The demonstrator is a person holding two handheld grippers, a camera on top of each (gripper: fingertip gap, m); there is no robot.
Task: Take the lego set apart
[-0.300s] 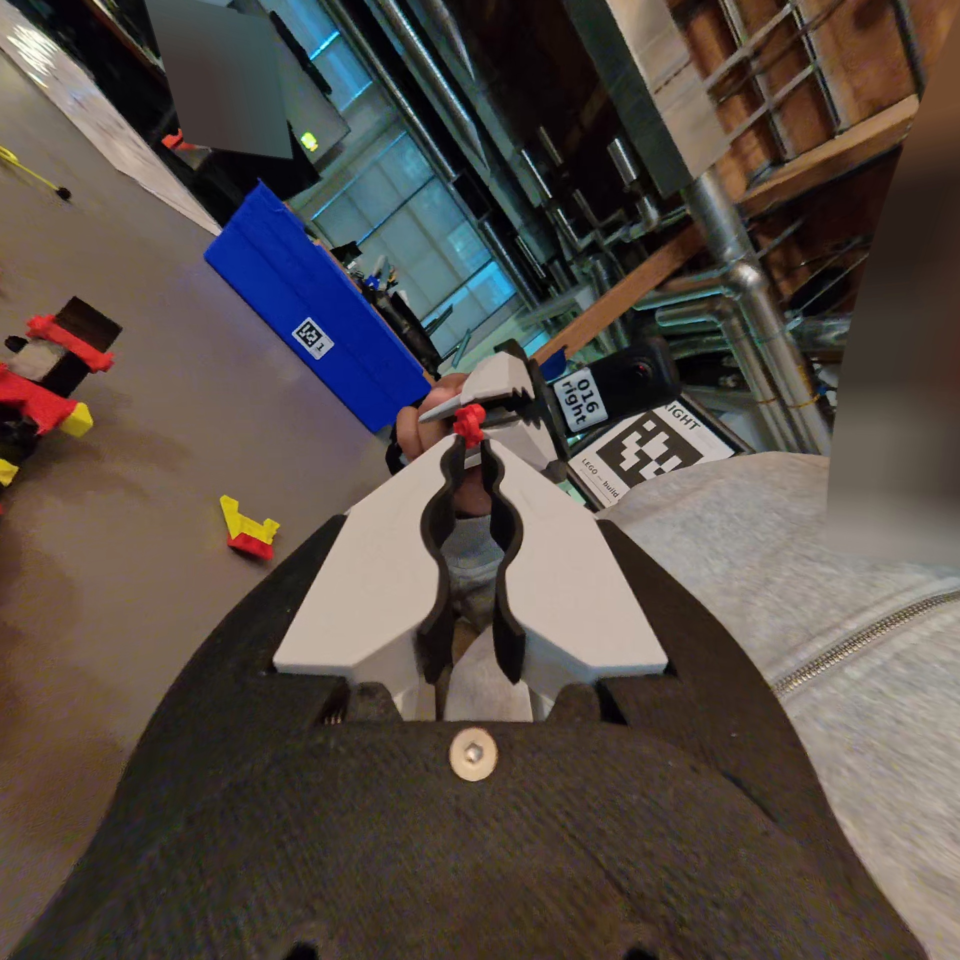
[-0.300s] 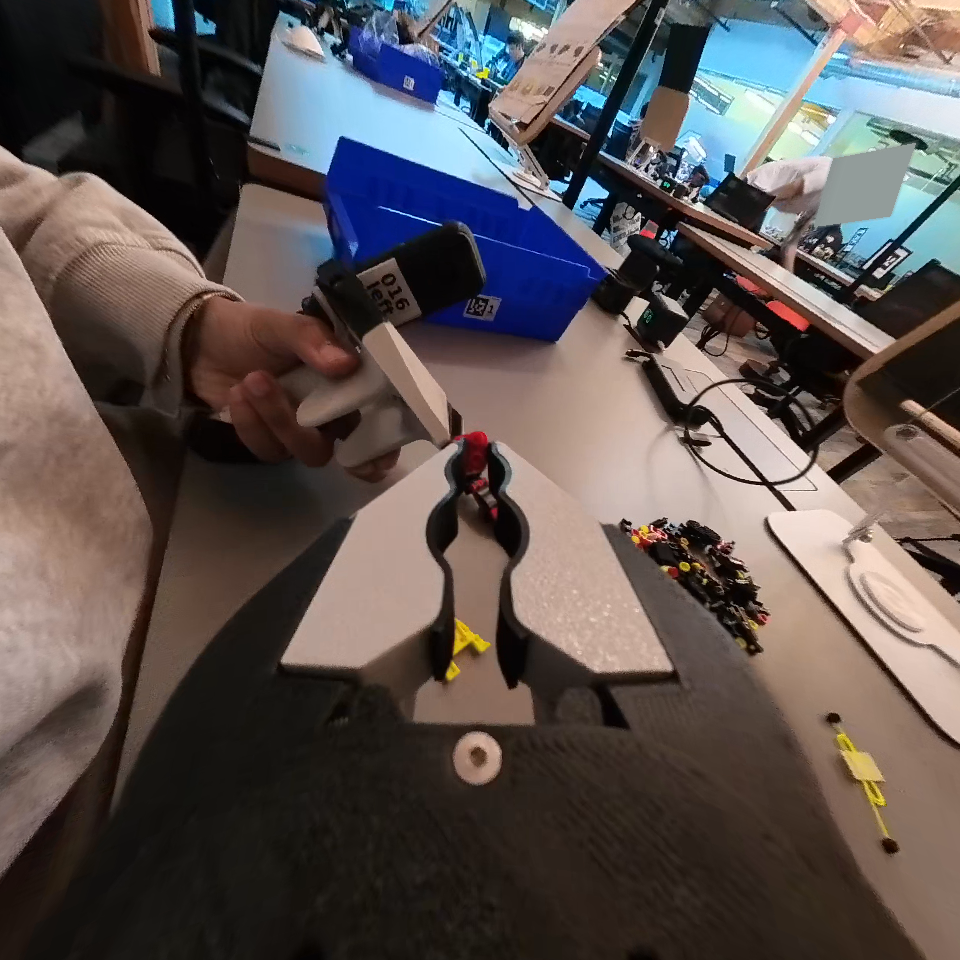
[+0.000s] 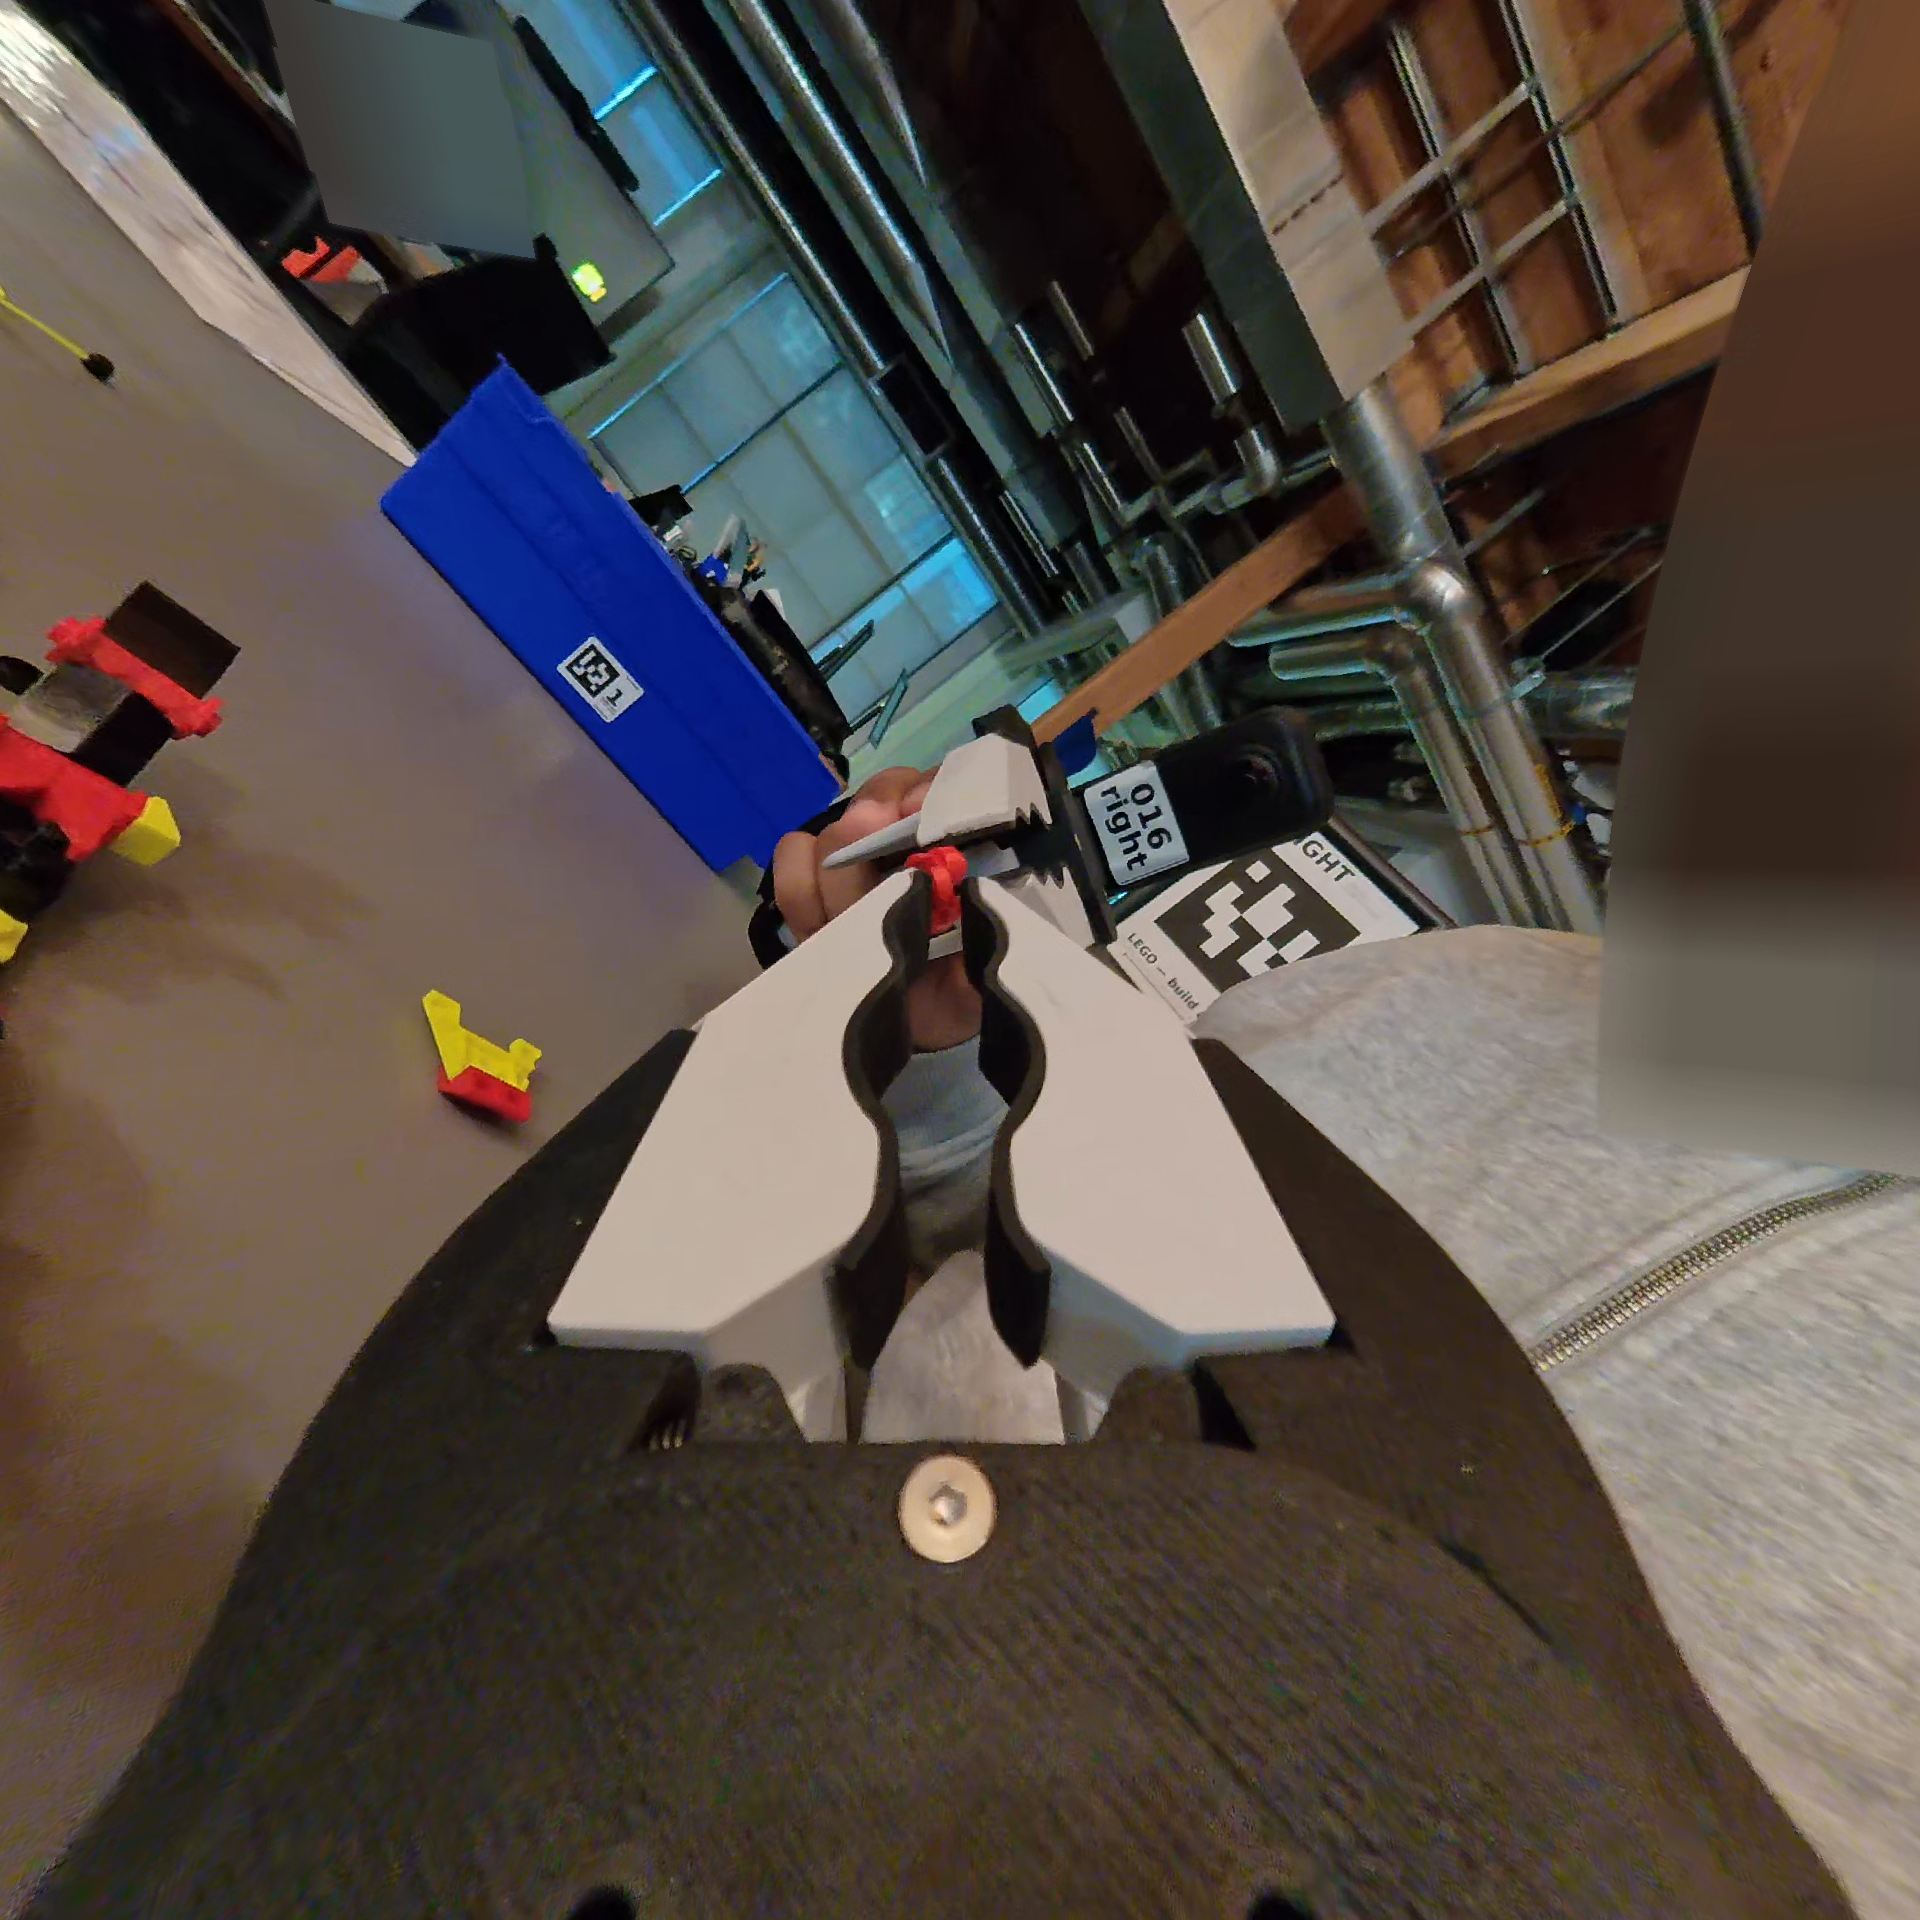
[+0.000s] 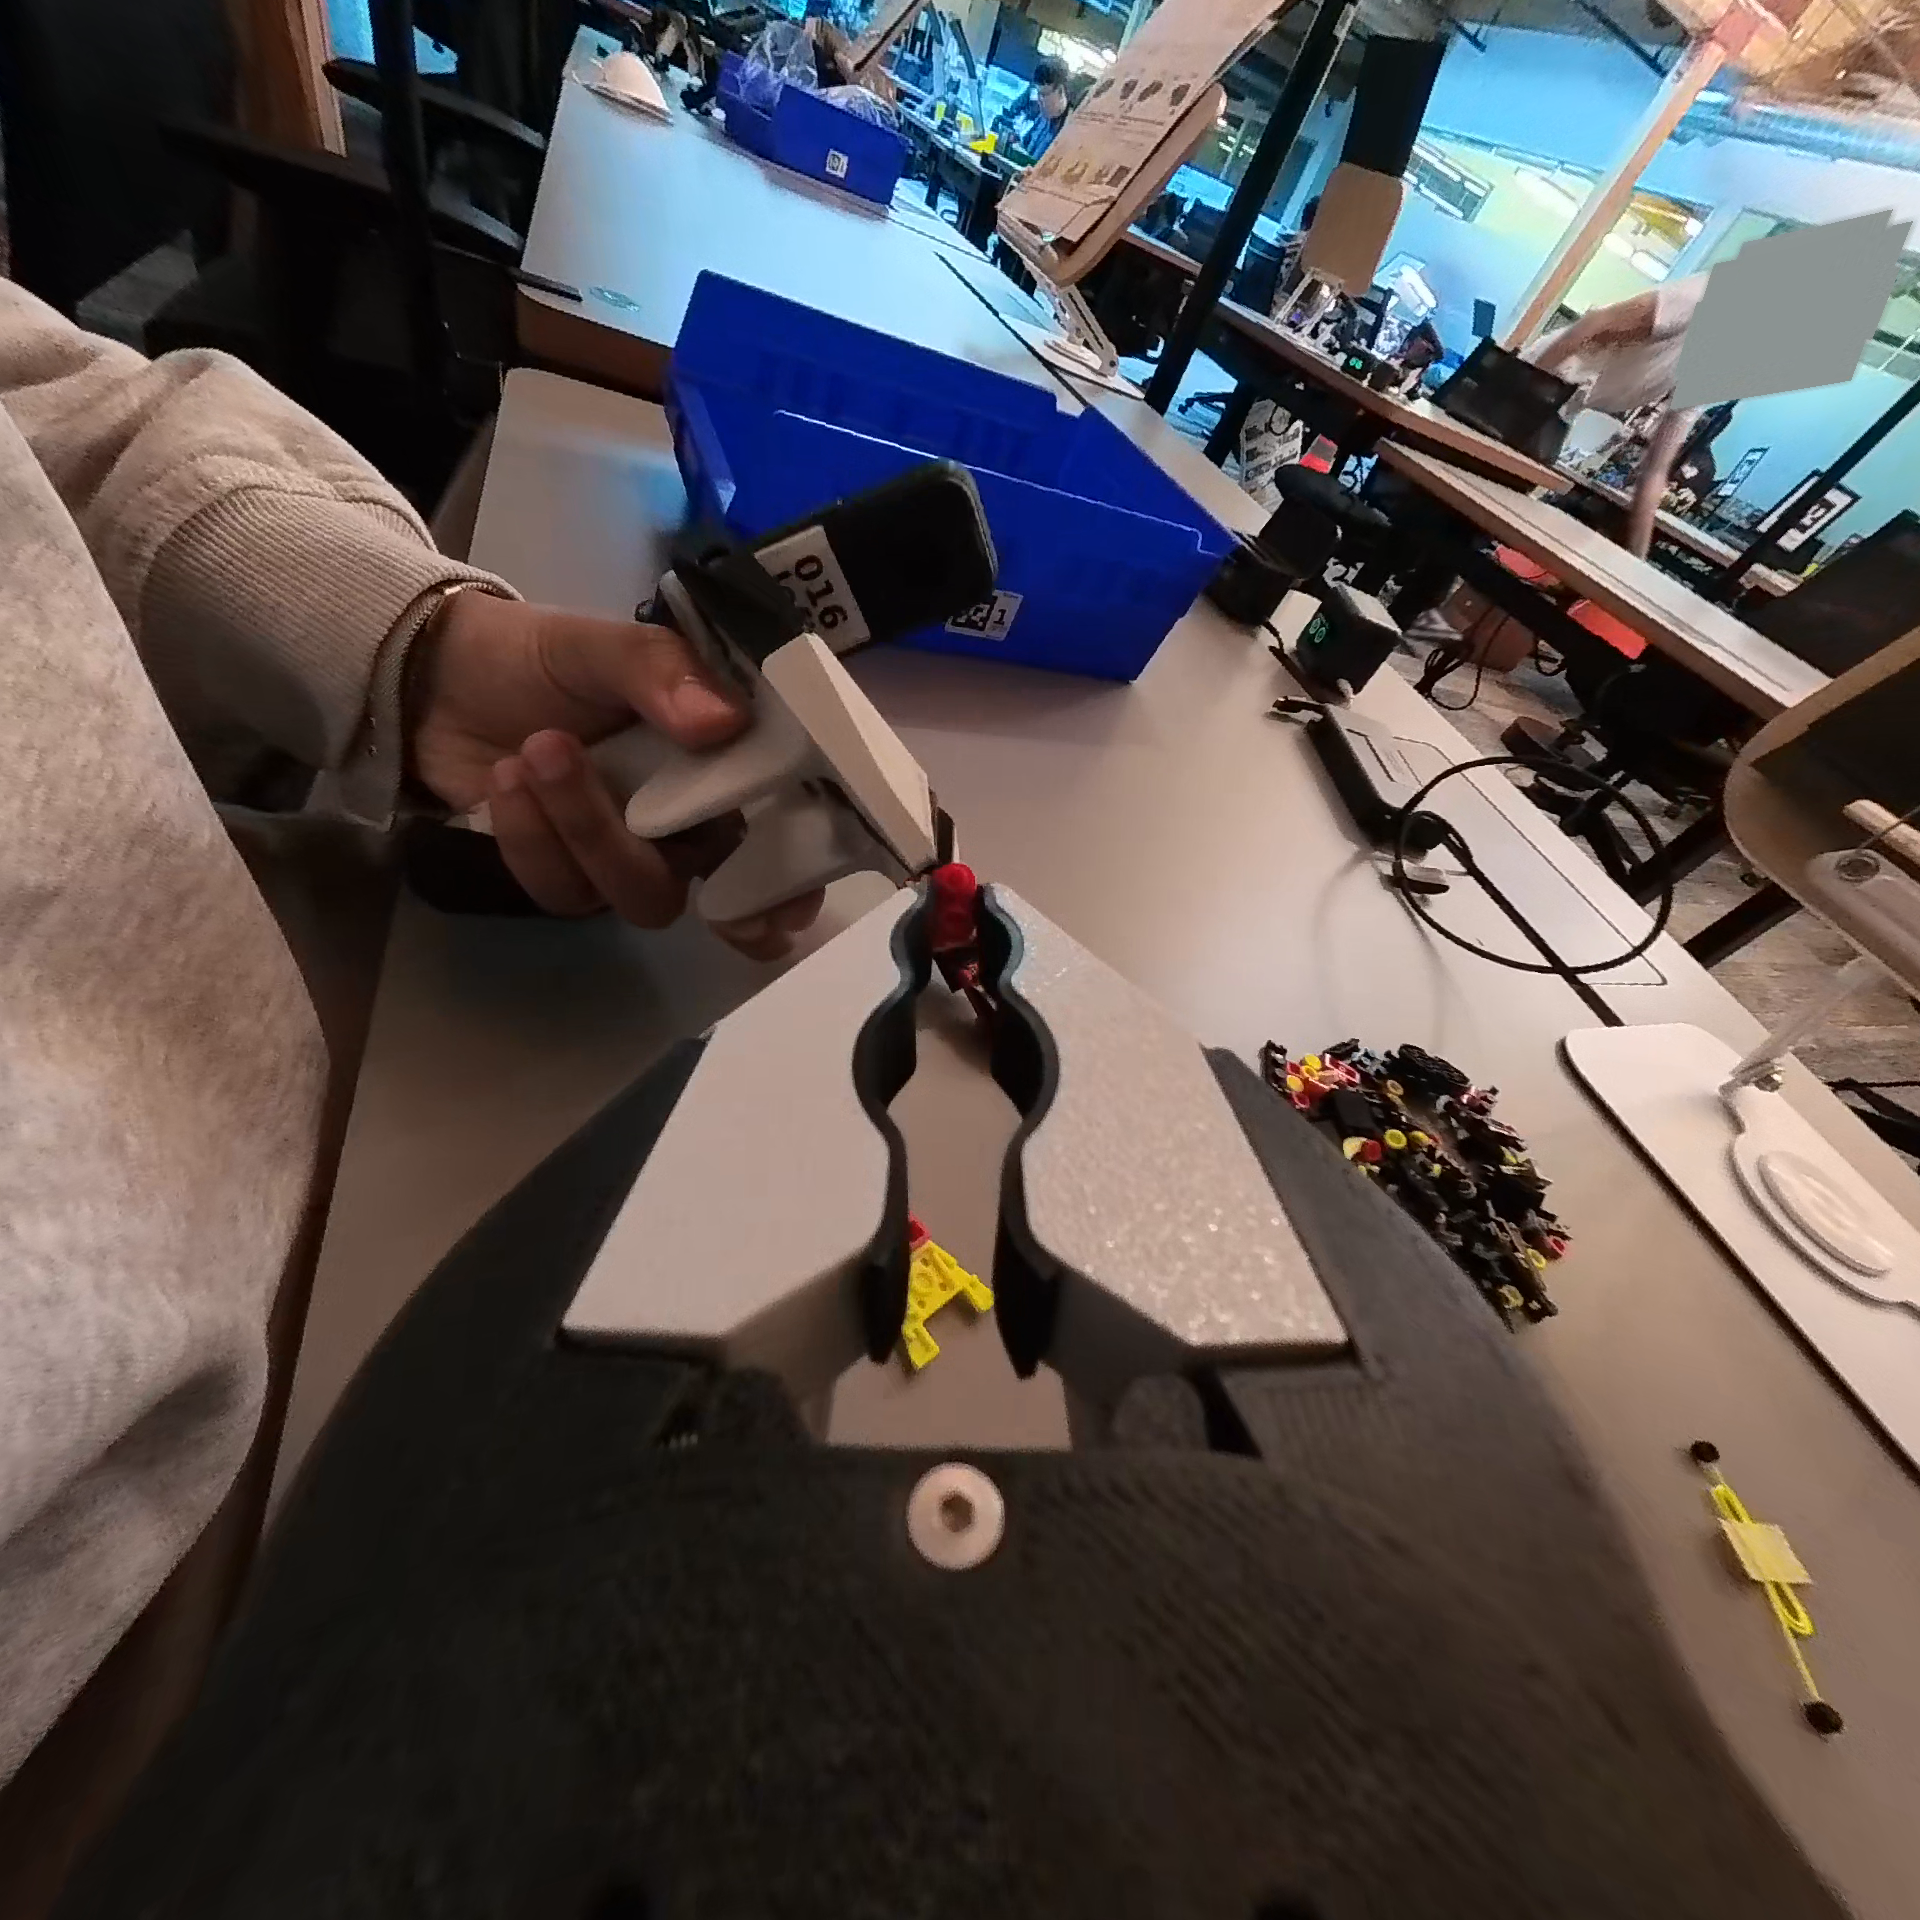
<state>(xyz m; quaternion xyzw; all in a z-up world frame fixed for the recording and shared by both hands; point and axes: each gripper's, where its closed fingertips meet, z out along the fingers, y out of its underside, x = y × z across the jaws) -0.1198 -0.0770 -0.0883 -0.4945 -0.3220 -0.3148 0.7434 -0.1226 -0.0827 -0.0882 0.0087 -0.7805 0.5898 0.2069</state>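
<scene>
My left gripper (image 3: 938, 891) is shut on a small red lego piece (image 3: 941, 871), held in the air above the grey table (image 3: 343, 894). My right gripper (image 4: 954, 906) is shut on the same red piece (image 4: 954, 914) from the other side, so the two grippers meet tip to tip. The right gripper also shows in the left wrist view (image 3: 987, 805), and the left gripper in the right wrist view (image 4: 831, 758), with a hand around it. The red, black and yellow lego model (image 3: 88, 727) stands on the table at the far left.
A loose yellow and red piece (image 3: 480, 1060) lies on the table below the grippers. A pile of small loose pieces (image 4: 1423, 1143) lies to the right. A blue bin (image 4: 935, 499) stands behind. A white stand base (image 4: 1766, 1174), cables (image 4: 1538, 883) and a yellow tie (image 4: 1766, 1579) are at the right. Less than 4 cm separates the two grippers' tips.
Both grippers stay shut tip to tip on the red piece. The views have shifted only slightly.
</scene>
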